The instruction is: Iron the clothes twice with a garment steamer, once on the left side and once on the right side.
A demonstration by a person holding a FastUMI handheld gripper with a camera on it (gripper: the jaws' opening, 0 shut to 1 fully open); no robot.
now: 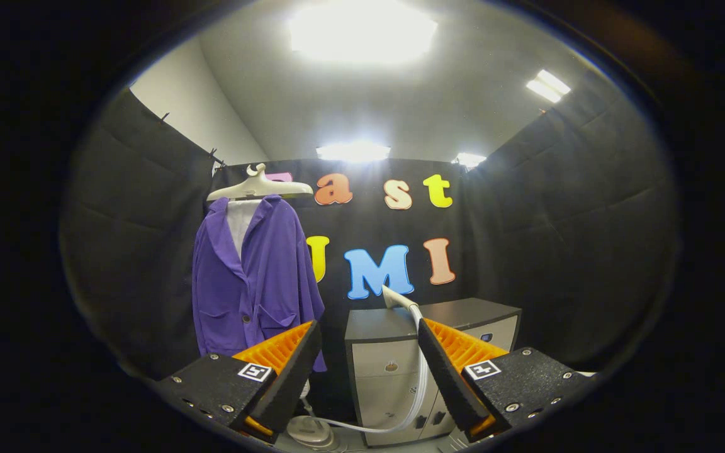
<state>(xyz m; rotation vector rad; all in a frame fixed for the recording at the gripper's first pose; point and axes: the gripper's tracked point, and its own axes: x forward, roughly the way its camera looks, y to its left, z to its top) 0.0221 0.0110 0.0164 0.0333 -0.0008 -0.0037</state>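
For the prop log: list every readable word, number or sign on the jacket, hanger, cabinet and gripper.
Readable text: none.
gripper: open, holding nothing; square coded marker on each side, no words.
cabinet: small front marks, too small to read.
purple jacket, hanger: no text.

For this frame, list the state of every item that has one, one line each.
hand-held gripper: fingers open, holding nothing.
purple jacket: hanging on its hanger, buttoned.
hanger: hooked up on the booth wall.
steamer head: resting on the cabinet.
cabinet: drawers closed.
steamer hose: drooping in front of the cabinet.

Jacket (255,277) left of cabinet (400,365)
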